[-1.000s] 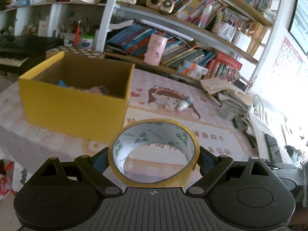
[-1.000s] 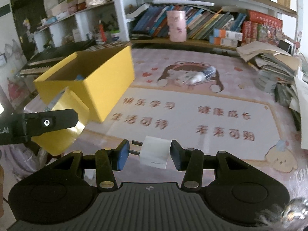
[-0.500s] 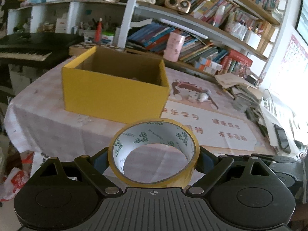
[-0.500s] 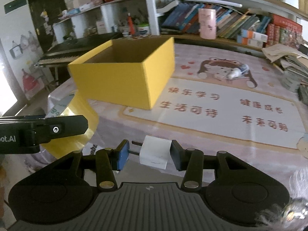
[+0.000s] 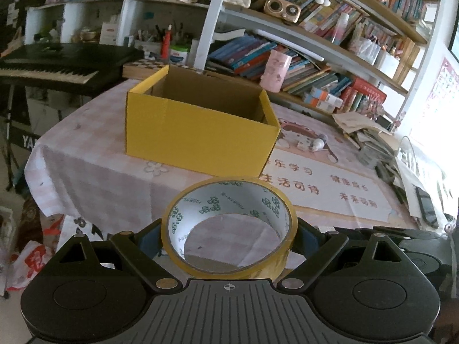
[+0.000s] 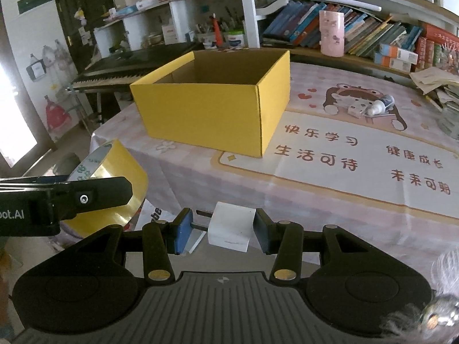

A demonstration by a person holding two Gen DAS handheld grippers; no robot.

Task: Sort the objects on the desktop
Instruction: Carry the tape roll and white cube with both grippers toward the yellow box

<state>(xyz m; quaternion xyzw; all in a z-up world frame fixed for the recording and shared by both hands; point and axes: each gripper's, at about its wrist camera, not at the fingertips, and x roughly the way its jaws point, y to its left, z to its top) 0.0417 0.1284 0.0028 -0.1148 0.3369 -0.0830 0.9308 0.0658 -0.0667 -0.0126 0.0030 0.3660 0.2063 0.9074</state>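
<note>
My left gripper (image 5: 228, 233) is shut on a wide roll of yellow tape (image 5: 228, 200), held off the table's near edge; the roll (image 6: 114, 166) also shows at the left of the right wrist view. My right gripper (image 6: 219, 226) is shut on a white plug adapter (image 6: 231, 226), its metal prongs against the left pad. The open yellow cardboard box (image 5: 198, 132) stands on the table ahead of both grippers; the box (image 6: 212, 114) shows only bare walls inside from here. A small white tube and a small box (image 6: 373, 107) lie on the cartoon mat.
The table carries a pink checked cloth (image 5: 94, 177) and a printed mat (image 6: 358, 154). A pink cup (image 5: 275, 70) stands by the bookshelf behind. A black keyboard (image 5: 48, 63) sits at left. Papers and a phone (image 5: 424, 203) are piled at right. Bags lie on the floor (image 5: 25, 255).
Both grippers have pulled back from the table, each keeping its object. The yellow box now looks smaller and farther off, and the table's front edge and the floor have come into view.
</note>
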